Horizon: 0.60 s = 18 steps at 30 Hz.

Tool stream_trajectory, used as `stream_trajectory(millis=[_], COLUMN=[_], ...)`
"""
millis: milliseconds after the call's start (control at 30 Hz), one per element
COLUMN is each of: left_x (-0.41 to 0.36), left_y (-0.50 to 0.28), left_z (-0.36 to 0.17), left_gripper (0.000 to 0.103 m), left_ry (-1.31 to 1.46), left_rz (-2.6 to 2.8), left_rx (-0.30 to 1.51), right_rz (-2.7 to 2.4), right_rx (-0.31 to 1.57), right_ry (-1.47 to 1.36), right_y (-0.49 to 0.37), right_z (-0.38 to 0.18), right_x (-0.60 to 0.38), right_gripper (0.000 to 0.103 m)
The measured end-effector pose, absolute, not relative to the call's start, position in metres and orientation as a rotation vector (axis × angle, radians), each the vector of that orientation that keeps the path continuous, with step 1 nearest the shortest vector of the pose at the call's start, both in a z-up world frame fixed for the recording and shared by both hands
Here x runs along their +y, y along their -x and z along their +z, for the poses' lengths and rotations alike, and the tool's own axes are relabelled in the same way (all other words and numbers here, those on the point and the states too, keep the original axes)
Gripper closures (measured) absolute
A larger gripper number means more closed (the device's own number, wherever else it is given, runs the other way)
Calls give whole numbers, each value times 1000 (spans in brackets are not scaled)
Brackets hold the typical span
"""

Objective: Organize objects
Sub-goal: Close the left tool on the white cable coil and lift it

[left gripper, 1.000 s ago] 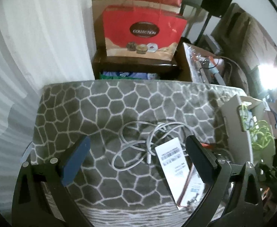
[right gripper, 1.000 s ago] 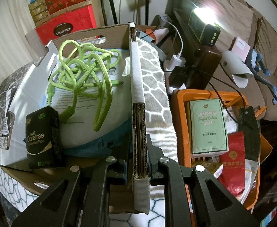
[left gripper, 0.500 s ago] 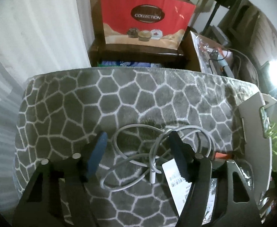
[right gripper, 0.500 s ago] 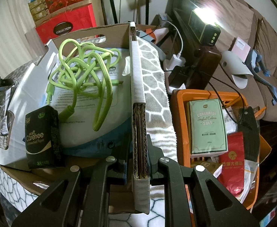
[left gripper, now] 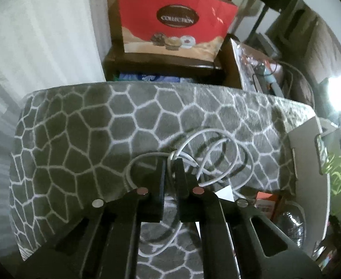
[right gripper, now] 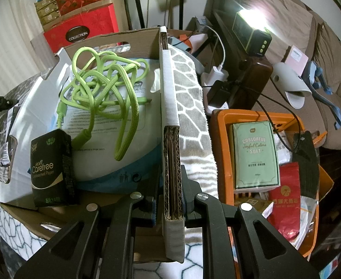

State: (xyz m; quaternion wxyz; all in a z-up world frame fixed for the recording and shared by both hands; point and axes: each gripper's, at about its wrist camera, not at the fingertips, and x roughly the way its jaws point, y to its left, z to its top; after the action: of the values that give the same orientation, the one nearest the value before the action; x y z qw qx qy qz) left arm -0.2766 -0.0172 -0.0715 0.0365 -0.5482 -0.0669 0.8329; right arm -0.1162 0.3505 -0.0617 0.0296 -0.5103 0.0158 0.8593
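Observation:
A tangled white cable (left gripper: 213, 153) lies on the grey hexagon-patterned blanket (left gripper: 82, 125). My left gripper (left gripper: 170, 162) is shut on a strand of the white cable near its left loop. My right gripper (right gripper: 170, 200) is shut on the right wall of the cardboard box (right gripper: 169, 107). Inside the box lie a green braided cable (right gripper: 105, 88), a black Carefree tissue pack (right gripper: 51, 172) and a white bag (right gripper: 128, 144). The box's left wall (left gripper: 307, 162) shows at the right of the left wrist view.
A white label card (left gripper: 225, 191) lies under the white cable. A red Collection bag (left gripper: 177, 23) stands on a dark shelf behind the blanket. An orange crate (right gripper: 221, 144) with a green tissue pack (right gripper: 255, 153) sits right of the box. A lamp (right gripper: 252, 32) shines behind.
My left gripper moved forward over the white cable and closed on one strand. My right gripper stayed shut on the box wall without moving.

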Motion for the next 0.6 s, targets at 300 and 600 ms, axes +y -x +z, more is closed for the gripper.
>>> stream_trajectory(millis=[300, 600], left_x=[-31, -27], left_y=[274, 265], left_z=[-34, 33], left_gripper=[97, 97], left_ry=[1581, 1396], left_rz=[2629, 2666], left_rx=[-263, -291], right_rz=[2649, 2649], right_rx=[49, 48], right_ry=[1573, 1573], right_y=[116, 116], right_z=[-62, -62], right_x=[351, 351], right_gripper=[88, 88])
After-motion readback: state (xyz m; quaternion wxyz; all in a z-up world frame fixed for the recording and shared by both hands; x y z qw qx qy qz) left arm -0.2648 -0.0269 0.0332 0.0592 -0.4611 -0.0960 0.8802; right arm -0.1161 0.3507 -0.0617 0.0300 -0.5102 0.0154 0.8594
